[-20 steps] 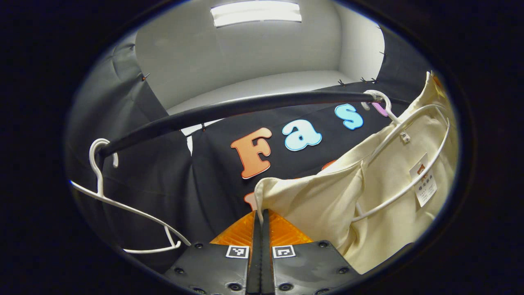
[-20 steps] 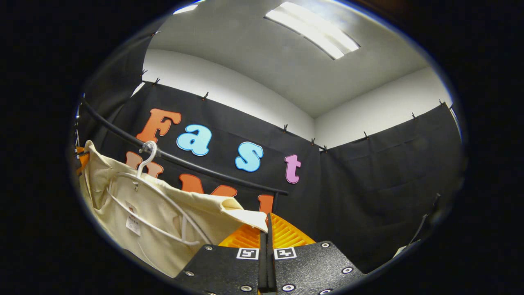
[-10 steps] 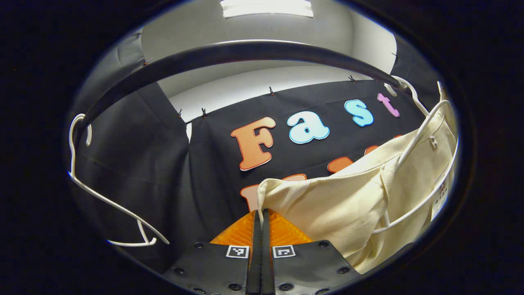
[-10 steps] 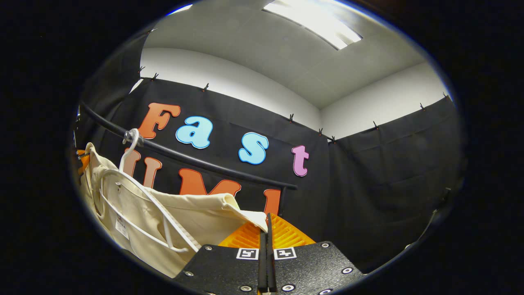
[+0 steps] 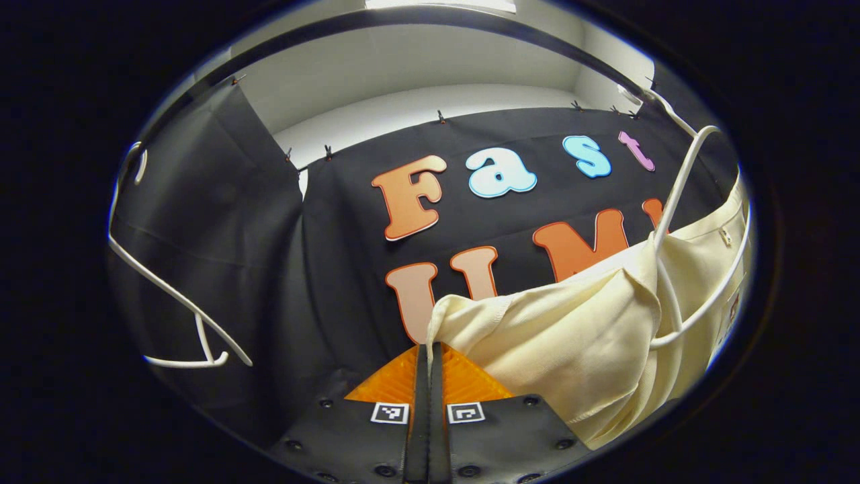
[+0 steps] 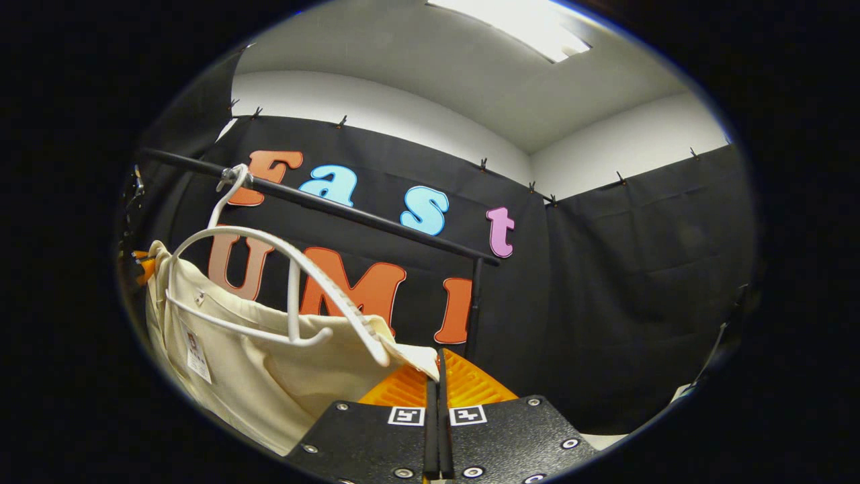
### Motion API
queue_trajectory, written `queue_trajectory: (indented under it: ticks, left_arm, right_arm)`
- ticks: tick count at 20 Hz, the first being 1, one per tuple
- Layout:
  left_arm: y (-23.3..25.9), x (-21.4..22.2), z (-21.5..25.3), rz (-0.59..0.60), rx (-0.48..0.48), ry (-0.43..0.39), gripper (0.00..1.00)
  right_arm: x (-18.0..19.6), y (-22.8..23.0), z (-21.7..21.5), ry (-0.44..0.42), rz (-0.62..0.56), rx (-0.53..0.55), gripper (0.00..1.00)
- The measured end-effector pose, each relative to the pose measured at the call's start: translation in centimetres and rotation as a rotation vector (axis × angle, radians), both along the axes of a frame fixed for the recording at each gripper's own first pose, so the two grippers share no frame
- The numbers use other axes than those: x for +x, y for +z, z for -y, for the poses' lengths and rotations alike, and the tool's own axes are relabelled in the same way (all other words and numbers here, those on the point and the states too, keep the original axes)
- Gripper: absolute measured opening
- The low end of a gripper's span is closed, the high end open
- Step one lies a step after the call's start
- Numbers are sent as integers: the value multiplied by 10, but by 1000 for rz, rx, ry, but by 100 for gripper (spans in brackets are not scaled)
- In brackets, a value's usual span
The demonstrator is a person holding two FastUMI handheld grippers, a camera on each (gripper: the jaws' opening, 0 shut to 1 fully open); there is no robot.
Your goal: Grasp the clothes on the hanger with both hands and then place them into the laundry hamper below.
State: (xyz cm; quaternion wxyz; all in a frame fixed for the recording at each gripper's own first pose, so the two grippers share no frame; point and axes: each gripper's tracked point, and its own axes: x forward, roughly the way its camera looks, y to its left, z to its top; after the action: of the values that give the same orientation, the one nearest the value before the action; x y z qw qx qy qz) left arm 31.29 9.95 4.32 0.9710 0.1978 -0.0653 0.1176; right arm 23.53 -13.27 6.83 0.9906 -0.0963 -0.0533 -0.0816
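A cream garment (image 5: 571, 349) hangs slack from its white hanger (image 5: 678, 181), which hooks on the black rail (image 5: 430, 15) overhead. In the left gripper view my left gripper (image 5: 428, 349) is shut on the garment's left corner. In the right gripper view my right gripper (image 6: 438, 356) is shut on the other corner of the cream garment (image 6: 269, 383). There the white hanger (image 6: 282, 269) stands mostly bare above the cloth, its hook on the black rail (image 6: 349, 212). The far gripper (image 6: 140, 262) peeks out at the garment's far end.
A second, empty white hanger (image 5: 168, 296) hangs on the rail at the left of the left gripper view. The rail's upright post (image 6: 474, 302) stands just beyond my right gripper. Black cloth walls close in behind and to the sides.
Both grippers have come down with the garment; the rail and hanger have risen in both views, and the cloth has slid off the hanger's shoulders, leaving it mostly bare.
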Motion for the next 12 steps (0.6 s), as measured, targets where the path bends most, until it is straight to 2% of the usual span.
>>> queue_trajectory:
  ticks: [6,12]
  left_arm:
    - [-37,-16,-16,-56,5,39,7]
    - [-56,-47,-44,-94,14,85,7]
  right_arm:
    - [-16,-33,-17,19,-46,-39,0]
    - [-49,-57,-34,65,-97,-56,0]
